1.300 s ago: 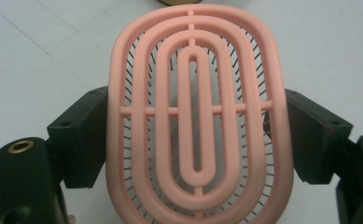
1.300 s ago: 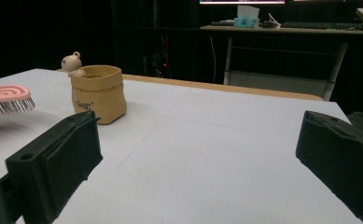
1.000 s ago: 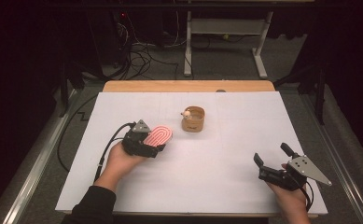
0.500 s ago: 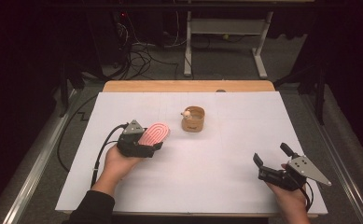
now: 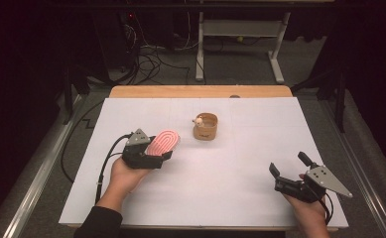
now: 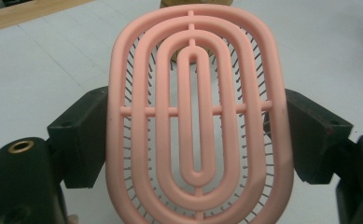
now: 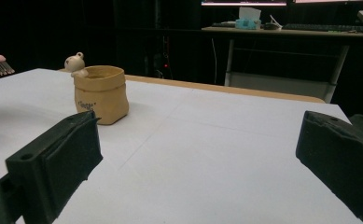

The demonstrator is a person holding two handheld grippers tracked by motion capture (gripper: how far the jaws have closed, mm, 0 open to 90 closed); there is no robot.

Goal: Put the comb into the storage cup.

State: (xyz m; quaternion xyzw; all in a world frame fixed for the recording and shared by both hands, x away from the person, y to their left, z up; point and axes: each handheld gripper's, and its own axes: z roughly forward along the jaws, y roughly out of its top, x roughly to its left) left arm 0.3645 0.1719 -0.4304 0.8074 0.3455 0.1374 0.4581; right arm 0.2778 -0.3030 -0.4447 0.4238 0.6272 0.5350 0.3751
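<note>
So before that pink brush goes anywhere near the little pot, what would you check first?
1. Left gripper has the pink hairbrush: ok, a jaw presses each side in the left gripper view.
2. Brush is off the table: cannot tell, though its bristles face down.
3. Small tan pot stands upright: ok.
4. White table cover between brush and pot is bare: ok.
5. Right gripper is out of the way: ok, open and far from the pot at the near right.
6. Pot is empty: cannot tell, its inside is hidden.
</note>
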